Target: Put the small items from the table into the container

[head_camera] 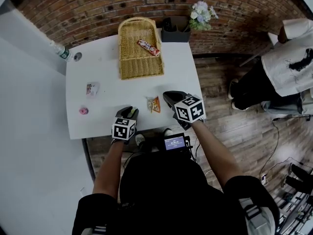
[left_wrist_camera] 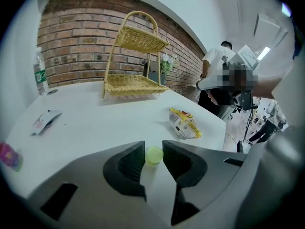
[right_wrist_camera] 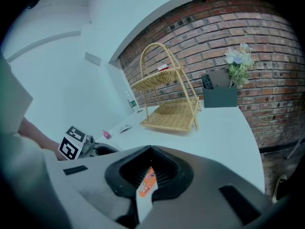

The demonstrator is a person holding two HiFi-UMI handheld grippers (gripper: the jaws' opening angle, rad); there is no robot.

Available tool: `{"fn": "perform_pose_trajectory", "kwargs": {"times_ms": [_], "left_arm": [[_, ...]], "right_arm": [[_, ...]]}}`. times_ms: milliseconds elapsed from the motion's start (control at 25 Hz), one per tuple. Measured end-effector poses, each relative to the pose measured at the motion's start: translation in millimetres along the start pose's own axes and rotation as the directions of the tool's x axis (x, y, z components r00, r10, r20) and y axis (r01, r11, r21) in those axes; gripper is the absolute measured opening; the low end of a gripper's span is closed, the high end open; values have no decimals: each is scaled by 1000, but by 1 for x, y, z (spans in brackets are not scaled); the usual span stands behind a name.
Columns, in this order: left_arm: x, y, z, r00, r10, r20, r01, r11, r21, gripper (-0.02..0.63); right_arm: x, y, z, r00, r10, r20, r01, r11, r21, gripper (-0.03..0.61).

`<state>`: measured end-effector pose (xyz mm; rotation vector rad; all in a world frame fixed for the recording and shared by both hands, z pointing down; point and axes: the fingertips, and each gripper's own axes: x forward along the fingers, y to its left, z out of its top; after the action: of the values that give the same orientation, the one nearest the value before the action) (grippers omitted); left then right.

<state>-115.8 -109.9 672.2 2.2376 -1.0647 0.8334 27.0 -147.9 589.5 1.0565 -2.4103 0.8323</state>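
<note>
Left gripper view has the small yellow-green round piece [left_wrist_camera: 154,155] standing on the white bench [left_wrist_camera: 109,128], right between the jaws of the left gripper [head_camera: 131,112]. Both pads appear to press on its sides, so I take it as pinched. It may be a cap or a sweet; it is too small to tell. It is probably light, stiff and smooth, and being round it could squirt out of a crooked grip. The hold across its middle, low on the pads, looks right.

The right gripper [right_wrist_camera: 151,149] has its jaws together on nothing. Through the gap behind the tips shows the orange-and-yellow snack packet [head_camera: 154,103], lying flat on the bench just beside that gripper. It is soft and crinkly, best taken by an edge.

The two-tier woven wicker basket [head_camera: 141,58] stands at the far side of the bench, well apart from both grippers. Its upper tray holds a red-and-white wrapped bar [head_camera: 148,47], and the lower tray shows nothing. A silvery sachet [head_camera: 92,88] and a small pink item [head_camera: 83,110] lie to the left.
</note>
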Motion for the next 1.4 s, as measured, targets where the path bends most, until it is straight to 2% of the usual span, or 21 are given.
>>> {"fn": "perform_pose_trajectory", "kwargs": {"times_ms": [520,1120,1400], "left_arm": [[-6,0,18,999,-12,46,11,1000,19,117],[-24,-8,100,977,-46,207,29,996,87,117],[-29,-9,119,969,-55,242,30,994,107,117]], "right_arm": [[-1,3,4,1000,-2,11,3,1000,-13,14],[-4,8,33,998,-6,64,9,999,-45,14],[-3,10,42,997,-5,79,9,998,-55,14]]}}
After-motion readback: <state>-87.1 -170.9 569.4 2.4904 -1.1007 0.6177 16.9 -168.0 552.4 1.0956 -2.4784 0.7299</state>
